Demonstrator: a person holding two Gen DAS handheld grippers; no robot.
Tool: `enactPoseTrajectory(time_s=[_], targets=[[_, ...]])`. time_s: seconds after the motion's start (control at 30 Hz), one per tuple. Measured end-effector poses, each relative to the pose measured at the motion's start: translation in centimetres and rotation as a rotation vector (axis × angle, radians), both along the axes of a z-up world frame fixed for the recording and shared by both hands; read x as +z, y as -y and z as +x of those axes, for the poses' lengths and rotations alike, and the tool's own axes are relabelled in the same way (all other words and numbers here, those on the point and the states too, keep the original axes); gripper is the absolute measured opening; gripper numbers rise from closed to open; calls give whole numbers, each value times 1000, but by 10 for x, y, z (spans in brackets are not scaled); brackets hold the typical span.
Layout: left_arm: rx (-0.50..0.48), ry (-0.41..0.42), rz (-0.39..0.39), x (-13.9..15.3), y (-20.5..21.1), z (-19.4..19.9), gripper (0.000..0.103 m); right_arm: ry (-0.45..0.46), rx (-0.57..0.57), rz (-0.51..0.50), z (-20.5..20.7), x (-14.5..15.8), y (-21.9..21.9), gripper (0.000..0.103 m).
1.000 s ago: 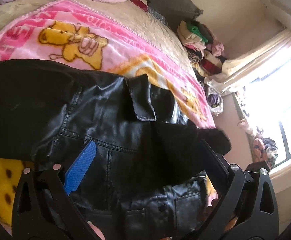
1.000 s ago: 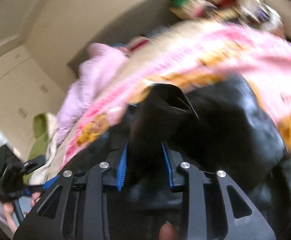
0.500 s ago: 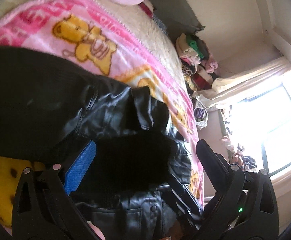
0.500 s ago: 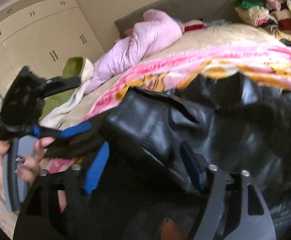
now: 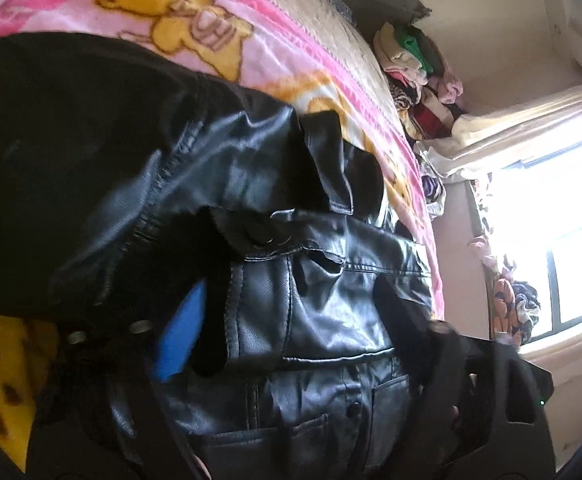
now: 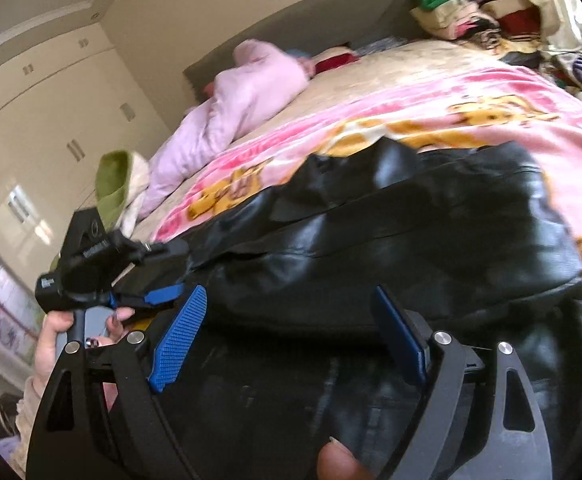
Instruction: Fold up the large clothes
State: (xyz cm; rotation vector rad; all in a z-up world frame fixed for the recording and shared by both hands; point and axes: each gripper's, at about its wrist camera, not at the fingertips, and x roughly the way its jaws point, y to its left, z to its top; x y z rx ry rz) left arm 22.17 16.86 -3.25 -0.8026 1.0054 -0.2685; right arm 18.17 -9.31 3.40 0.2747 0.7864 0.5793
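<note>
A black leather jacket [image 5: 331, 312] lies spread on the pink cartoon blanket [image 5: 251, 48] of the bed. My left gripper [image 5: 291, 288] is low over it. Its jaws are closing, with a folded flap of the jacket between them, and the flap's edge half covers the blue pad [image 5: 183, 328]. In the right wrist view the same left gripper [image 6: 159, 272] sits at the jacket's [image 6: 411, 232] left edge, held by a hand [image 6: 51, 344]. My right gripper [image 6: 289, 294] hovers just over the jacket. Its jaws are opening wide and grip nothing.
A lilac garment [image 6: 243, 96] and a green one [image 6: 111, 180] lie near the bed's head. Stacked folded clothes [image 5: 419, 64] fill the far corner by a bright window [image 5: 551, 240]. A cream wardrobe [image 6: 51, 92] stands beyond the bed. The blanket [image 6: 451, 92] extends past the jacket.
My right gripper let go of the black sleeve it was shut on, opened wide and drew back. My left gripper sank onto the jacket and its jaws narrowed around a flap.
</note>
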Motion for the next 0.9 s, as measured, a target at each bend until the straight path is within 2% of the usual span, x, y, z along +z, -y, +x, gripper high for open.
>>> enactPoseTrajectory(time_s=[0.03, 0.1, 0.17, 0.23, 0.33, 0.47, 0.5, 0.6, 0.67, 0.73, 0.83, 0.9], targets=[[5, -9, 1, -4, 2, 2, 57, 1, -11, -1, -1, 1, 7, 84], [8, -22, -22, -14, 5, 7, 56, 5, -28, -15, -1, 3, 19, 84], [16, -3, -34, -20, 8, 11, 40, 12, -47, -37, 0, 4, 28, 84], [22, 15, -5, -20, 12, 11, 6, 23, -70, -64, -1, 6, 39, 84], [0, 73, 29, -1, 26, 5, 2, 29, -109, -82, 0, 7, 57, 84], [-74, 230, 64, 54, 51, -15, 0, 36, -164, -73, 2, 8, 79, 84], [-89, 281, 95, 71, 59, -23, 0, 37, -173, -67, 2, 8, 83, 84], [-100, 398, 136, 105, 68, -41, 0, 35, -194, -32, 6, 11, 92, 84], [-61, 463, 230, 120, 68, -46, 0, 38, -197, -19, 9, 13, 94, 84], [-33, 469, 259, 117, 59, -45, 0, 43, -196, -31, 13, 16, 90, 84], [14, 414, 294, 98, 42, -35, 0, 35, -200, -53, 24, 20, 83, 84], [27, 362, 289, 83, 32, -26, 0, 43, -215, -82, 33, 23, 81, 83]])
